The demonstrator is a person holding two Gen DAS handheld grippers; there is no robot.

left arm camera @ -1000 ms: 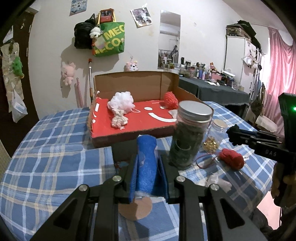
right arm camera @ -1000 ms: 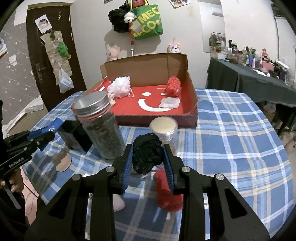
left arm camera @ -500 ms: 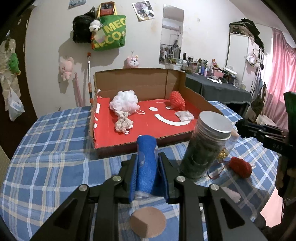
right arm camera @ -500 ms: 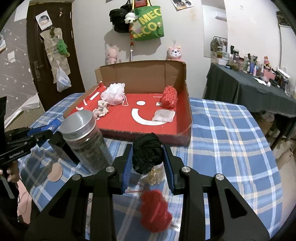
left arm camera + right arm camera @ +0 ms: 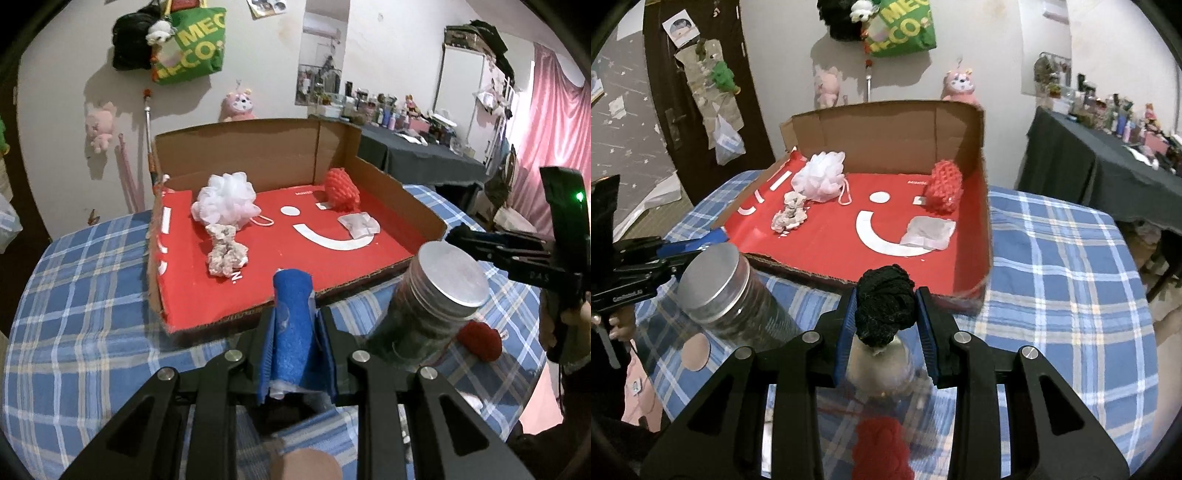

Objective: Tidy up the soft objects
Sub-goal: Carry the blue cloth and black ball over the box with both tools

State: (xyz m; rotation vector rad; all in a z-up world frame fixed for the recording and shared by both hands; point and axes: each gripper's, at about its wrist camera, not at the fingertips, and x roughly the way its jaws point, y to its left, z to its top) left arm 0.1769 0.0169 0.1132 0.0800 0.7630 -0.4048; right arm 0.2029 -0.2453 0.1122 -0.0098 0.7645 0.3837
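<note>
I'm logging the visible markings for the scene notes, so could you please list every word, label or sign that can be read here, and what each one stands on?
"MEC" over "CO:" in yellow letters, cut off: green tote bag on the wall.
"GenRobot.AI", small: side of the left gripper, seen from the right wrist.
"DAS", faint: side of the right gripper.
A white smiley face; small white print too blurred to read: red floor of the cardboard box.
Bottle labels on the dark side table: too small to read.

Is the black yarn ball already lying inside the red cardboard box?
No, the black yarn ball is clamped in the right tongs, short of the box.
</note>
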